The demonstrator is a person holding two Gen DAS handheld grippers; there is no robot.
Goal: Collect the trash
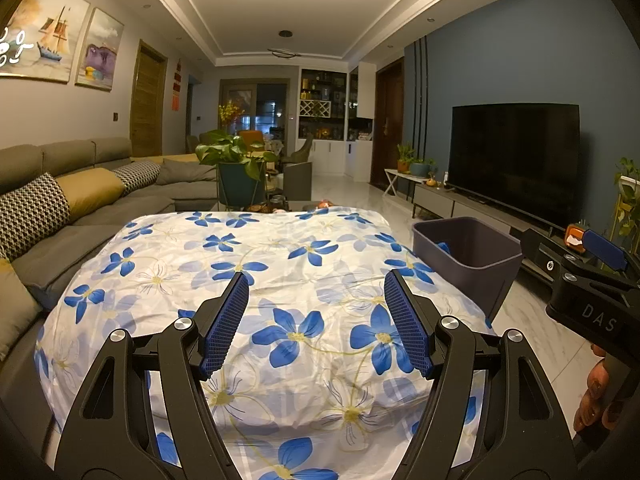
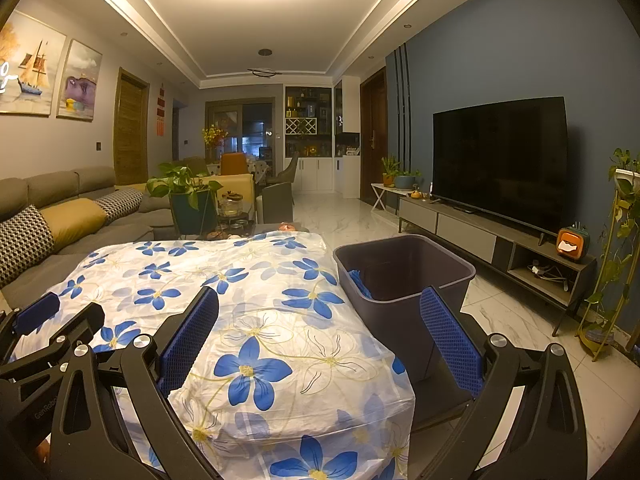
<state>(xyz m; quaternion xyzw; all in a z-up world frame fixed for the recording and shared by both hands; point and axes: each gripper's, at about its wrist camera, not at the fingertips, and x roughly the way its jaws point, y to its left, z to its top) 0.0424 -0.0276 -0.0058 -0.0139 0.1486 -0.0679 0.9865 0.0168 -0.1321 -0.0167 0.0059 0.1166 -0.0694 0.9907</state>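
A dark grey trash bin (image 1: 468, 256) (image 2: 404, 276) stands on the floor at the right edge of a table covered with a white cloth printed with blue flowers (image 1: 256, 280) (image 2: 248, 312). Something blue (image 2: 360, 282) lies inside the bin against its left wall. My left gripper (image 1: 316, 288) hangs open over the cloth with nothing between its fingers. My right gripper (image 2: 320, 308) is open too, spanning the table's right edge and the bin, and holds nothing. The right gripper also shows at the far right of the left wrist view (image 1: 600, 252), held by a hand (image 1: 596, 396).
A grey sofa (image 1: 80, 200) with patterned cushions runs along the left. A potted plant (image 1: 236, 164) and small items stand beyond the table. A TV (image 2: 500, 160) on a low cabinet (image 2: 480, 236) lines the right wall, with marble floor between.
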